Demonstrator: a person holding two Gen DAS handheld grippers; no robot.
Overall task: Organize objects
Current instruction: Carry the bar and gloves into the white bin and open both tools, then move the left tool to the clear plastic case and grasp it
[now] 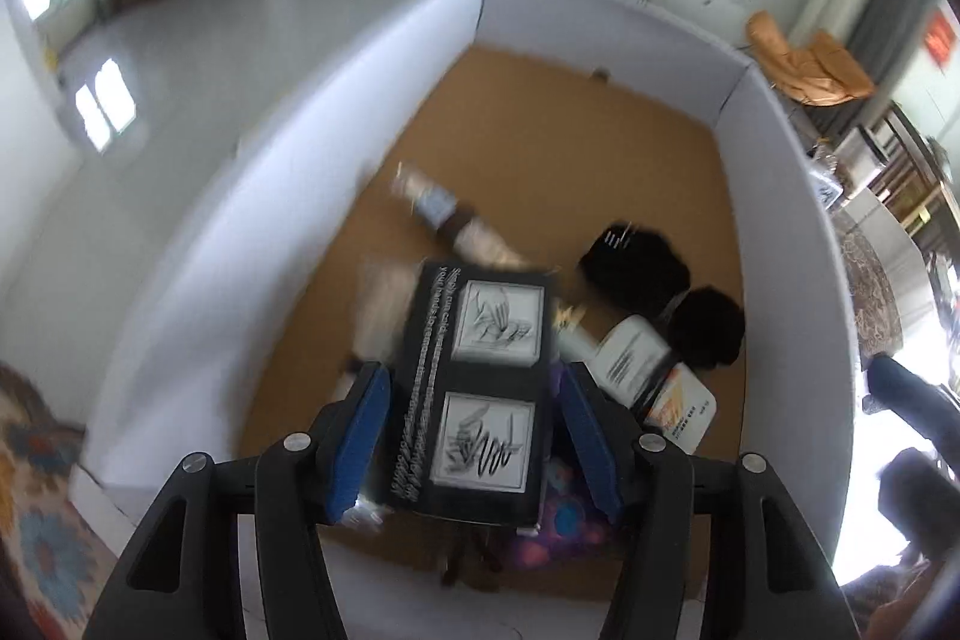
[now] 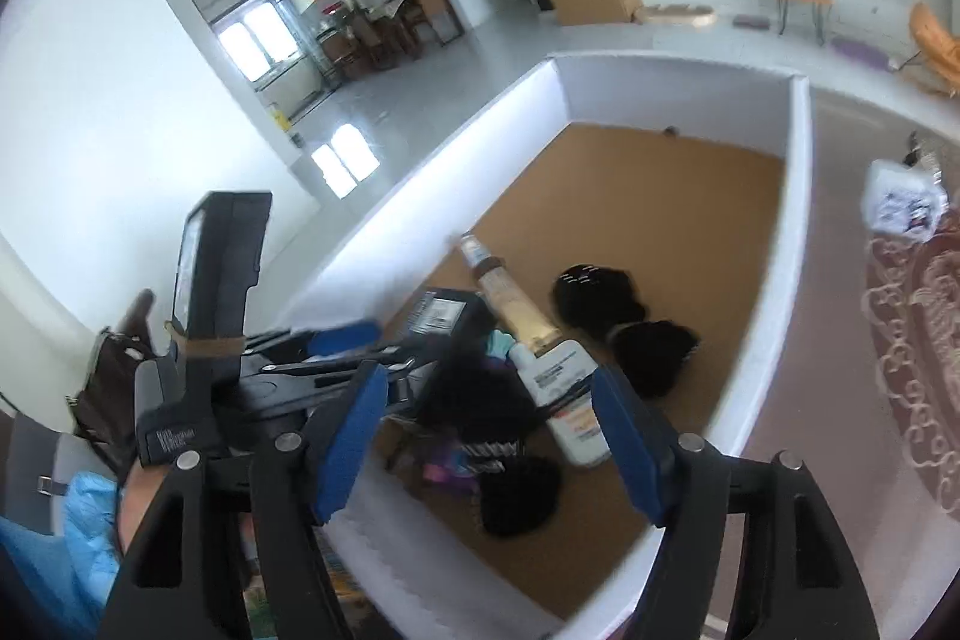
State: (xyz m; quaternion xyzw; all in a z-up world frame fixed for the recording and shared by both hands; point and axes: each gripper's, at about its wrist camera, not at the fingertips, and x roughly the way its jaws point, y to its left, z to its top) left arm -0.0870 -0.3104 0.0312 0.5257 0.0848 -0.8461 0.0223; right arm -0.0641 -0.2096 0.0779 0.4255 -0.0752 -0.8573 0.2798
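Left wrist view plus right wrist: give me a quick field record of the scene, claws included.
setting: white-walled bin with brown floor, in a living room
left claw: shut on black box, held over the bin
black box: printed with two sketch panels and white text
right claw: open, empty, above the bin's near edge
in bin: white bottle, long clear bottle, black fuzzy items, colourful item under the box
image quality: left wrist view motion-blurred

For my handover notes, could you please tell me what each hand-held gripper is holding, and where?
The left hand-held gripper holds a black box by its long sides. The right hand-held gripper holds nothing.
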